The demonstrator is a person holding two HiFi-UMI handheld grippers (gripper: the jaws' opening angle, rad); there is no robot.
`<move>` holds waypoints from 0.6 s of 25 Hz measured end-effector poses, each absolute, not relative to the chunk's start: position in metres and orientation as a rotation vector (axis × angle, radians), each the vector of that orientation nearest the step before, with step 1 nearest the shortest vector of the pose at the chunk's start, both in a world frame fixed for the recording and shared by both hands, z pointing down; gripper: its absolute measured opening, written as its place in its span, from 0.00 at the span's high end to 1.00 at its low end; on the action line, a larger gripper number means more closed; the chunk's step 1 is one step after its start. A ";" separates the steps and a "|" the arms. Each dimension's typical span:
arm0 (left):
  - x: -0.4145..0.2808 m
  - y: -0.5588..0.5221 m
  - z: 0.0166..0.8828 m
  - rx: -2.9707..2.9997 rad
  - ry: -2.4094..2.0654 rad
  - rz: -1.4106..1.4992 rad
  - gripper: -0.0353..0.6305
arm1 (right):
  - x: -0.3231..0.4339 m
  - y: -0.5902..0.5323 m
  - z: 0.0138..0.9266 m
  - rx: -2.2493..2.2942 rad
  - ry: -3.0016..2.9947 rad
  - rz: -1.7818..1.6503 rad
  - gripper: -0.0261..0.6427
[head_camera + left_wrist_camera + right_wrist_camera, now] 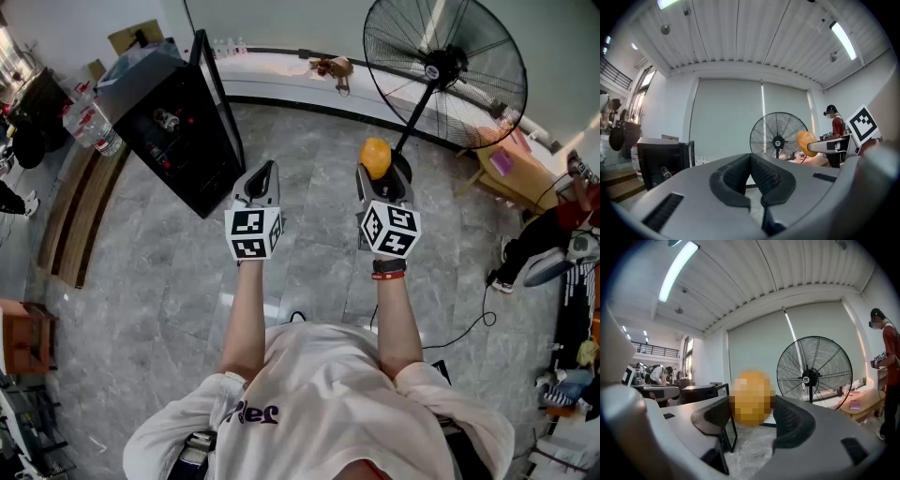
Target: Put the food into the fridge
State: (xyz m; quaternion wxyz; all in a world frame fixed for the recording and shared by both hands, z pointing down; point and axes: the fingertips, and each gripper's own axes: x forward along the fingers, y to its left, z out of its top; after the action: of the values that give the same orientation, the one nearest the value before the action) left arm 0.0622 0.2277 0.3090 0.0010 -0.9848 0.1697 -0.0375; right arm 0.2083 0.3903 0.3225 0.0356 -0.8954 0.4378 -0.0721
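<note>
A round orange fruit (375,157) sits between the jaws of my right gripper (378,172), held in the air above the grey floor. The right gripper view shows that fruit (751,397) filling the gap between the two pads, with my right gripper (752,412) shut on it. My left gripper (264,176) is level with it on the left, shut and empty, its pads (761,176) meeting at the tips. A small black fridge (173,131) stands ahead to the left with its door (217,89) swung open. The fridge (661,161) appears again at left in the left gripper view.
A big standing fan (445,70) is straight ahead on the right. Wooden steps (80,216) and water bottles (89,122) lie left of the fridge. A low wooden table (511,169), a person (553,234) and a floor cable (469,328) are at right.
</note>
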 end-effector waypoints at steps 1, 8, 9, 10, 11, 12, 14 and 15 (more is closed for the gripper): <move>0.059 0.220 0.310 -3.091 0.540 -0.122 0.92 | 0.208 0.384 0.324 -2.757 1.342 -0.227 0.53; 0.029 0.169 0.323 -3.092 0.586 -0.137 0.92 | 0.191 0.330 0.337 -2.753 1.350 -0.257 0.53; 0.022 0.161 0.326 -3.090 0.600 -0.141 0.92 | 0.185 0.320 0.339 -2.744 1.362 -0.264 0.53; 0.014 0.153 0.329 -3.091 0.617 -0.144 0.92 | 0.179 0.308 0.342 -2.737 1.377 -0.269 0.53; 0.007 0.145 0.332 -3.097 0.635 -0.145 0.92 | 0.173 0.296 0.344 -2.729 1.397 -0.271 0.53; 0.000 0.138 0.334 -3.105 0.654 -0.144 0.92 | 0.167 0.284 0.345 -2.719 1.420 -0.272 0.53; -0.013 0.124 0.334 -3.111 0.703 -0.138 0.92 | 0.156 0.260 0.345 -2.685 1.467 -0.273 0.53; -0.020 0.118 0.333 -3.106 0.729 -0.136 0.92 | 0.150 0.249 0.343 -2.664 1.492 -0.275 0.53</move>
State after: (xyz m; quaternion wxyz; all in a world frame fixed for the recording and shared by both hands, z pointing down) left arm -0.0200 0.1176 0.3330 -0.0258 -0.9724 0.2281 -0.0425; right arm 0.1499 0.2490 0.3432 0.0379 -0.8684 0.4862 -0.0897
